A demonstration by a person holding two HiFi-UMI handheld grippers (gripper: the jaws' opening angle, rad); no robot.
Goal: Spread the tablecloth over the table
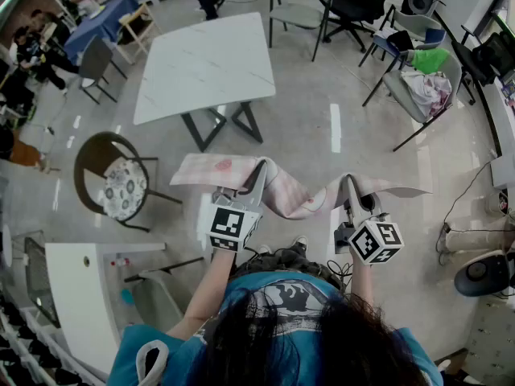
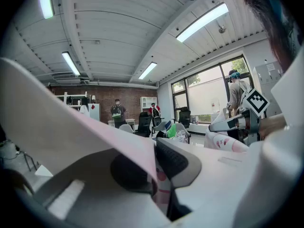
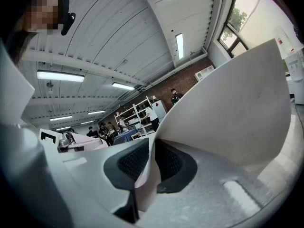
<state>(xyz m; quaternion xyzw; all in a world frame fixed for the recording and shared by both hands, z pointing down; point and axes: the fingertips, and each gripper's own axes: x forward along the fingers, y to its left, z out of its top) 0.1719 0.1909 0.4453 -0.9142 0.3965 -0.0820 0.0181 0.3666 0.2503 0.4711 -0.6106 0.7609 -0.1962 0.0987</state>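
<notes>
Left gripper (image 1: 256, 175) and right gripper (image 1: 352, 185) each pinch the edge of the pale, pink-printed fabric tablecloth (image 1: 290, 201), which sags between them in mid-air, well apart from the white marble-look table (image 1: 201, 63). Its blurred print is perhaps floral.

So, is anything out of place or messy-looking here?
Only the tablecloth: it is pinched in the left claw and right claw and sags in a wavy fold between them, in the air, not on the bare white table ahead. Nothing looks spilled or broken.
</notes>
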